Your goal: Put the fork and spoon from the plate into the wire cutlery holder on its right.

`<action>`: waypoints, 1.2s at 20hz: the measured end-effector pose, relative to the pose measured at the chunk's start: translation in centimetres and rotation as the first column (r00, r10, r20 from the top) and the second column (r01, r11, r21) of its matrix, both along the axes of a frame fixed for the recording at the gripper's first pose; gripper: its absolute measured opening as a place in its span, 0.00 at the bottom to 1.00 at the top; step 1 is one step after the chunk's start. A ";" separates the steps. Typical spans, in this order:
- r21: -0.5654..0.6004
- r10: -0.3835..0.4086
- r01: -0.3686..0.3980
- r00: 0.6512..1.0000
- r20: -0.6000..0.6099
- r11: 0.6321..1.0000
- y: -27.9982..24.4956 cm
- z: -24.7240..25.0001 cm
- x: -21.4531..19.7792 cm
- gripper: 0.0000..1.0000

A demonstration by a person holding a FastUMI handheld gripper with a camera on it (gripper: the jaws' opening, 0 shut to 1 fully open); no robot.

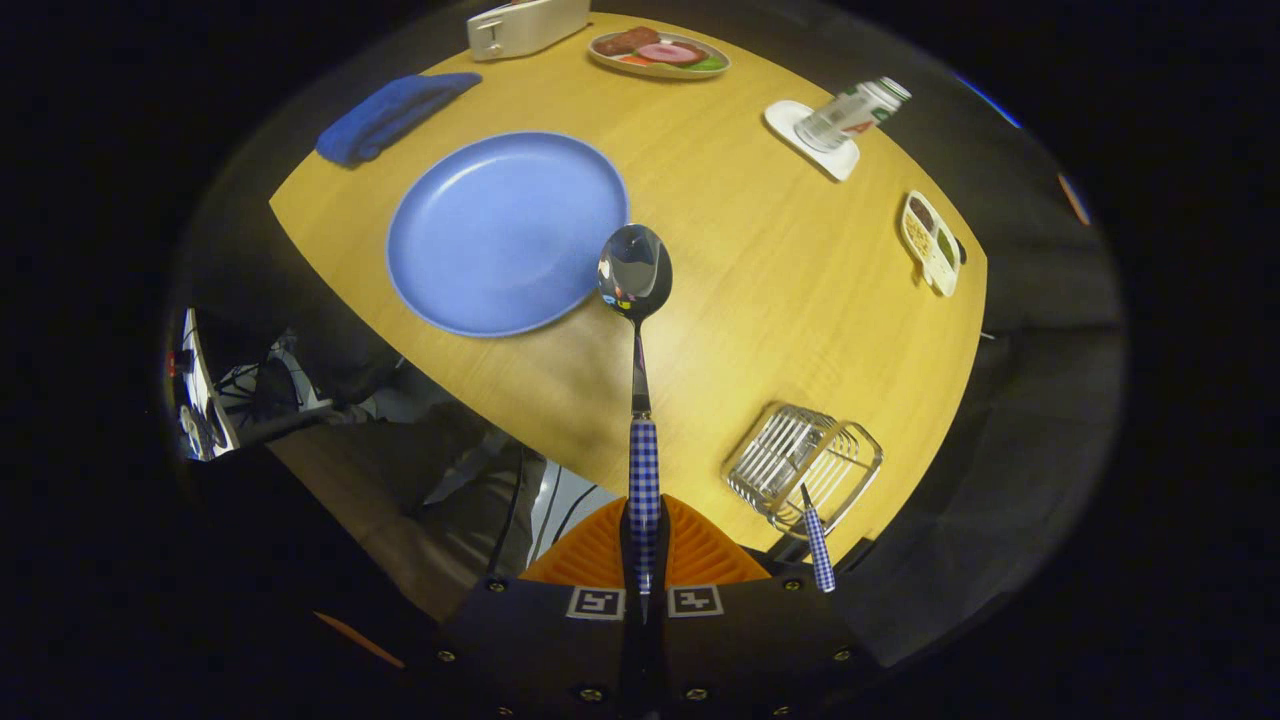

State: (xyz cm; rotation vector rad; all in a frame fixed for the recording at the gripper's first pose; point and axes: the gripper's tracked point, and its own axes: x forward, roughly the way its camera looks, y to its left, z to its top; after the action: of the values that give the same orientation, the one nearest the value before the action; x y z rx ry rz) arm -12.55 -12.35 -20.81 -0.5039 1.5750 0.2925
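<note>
My gripper [643,520] is shut on the checked handle of a spoon [636,300], which points straight ahead, its shiny bowl held in the air over the near rim of the blue plate [500,235]. The plate lies bare on the wooden table. To the right of my fingers stands the wire cutlery holder [800,465] near the table's edge. A fork [818,545] with the same checked handle stands in it, handle sticking out toward me.
Beyond the plate lie a folded blue cloth [395,112], a white box [525,25] and a tray of food [660,52]. Far right are a bottle on a white coaster [850,115] and a small divided dish [932,243]. Left, below the table's edge, cables and floor show.
</note>
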 end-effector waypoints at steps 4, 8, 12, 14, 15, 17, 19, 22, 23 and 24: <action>-0.030 -0.074 0.074 0.997 0.015 0.997 -3.6 1.7 -0.7 0.02; -0.048 -0.118 0.117 0.993 -0.010 0.992 -6.1 2.6 -2.1 0.01; -0.084 -0.151 0.148 0.988 -0.036 0.985 -8.2 3.2 -2.4 0.01; -0.131 -0.154 0.148 0.987 -0.037 0.980 -10.0 3.3 -2.3 0.01; -0.140 -0.159 0.151 0.986 -0.052 0.979 -10.4 3.1 -2.5 0.02; -0.161 -0.178 0.164 0.981 -0.081 0.973 -11.5 2.9 -2.8 0.01; -0.185 -0.194 0.170 0.974 -0.119 0.968 -12.6 2.8 -3.2 0.01; -0.224 -0.209 0.168 0.962 -0.177 0.960 -13.5 2.7 -3.7 0.01; -0.230 -0.212 0.166 0.958 -0.194 0.959 -13.7 2.6 -3.9 0.01; -0.233 -0.210 0.162 0.958 -0.197 0.959 -14.0 2.2 -3.5 0.01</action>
State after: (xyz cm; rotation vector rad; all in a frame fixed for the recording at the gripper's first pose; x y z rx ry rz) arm -16.09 -26.38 -18.61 -0.4963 1.8687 0.0323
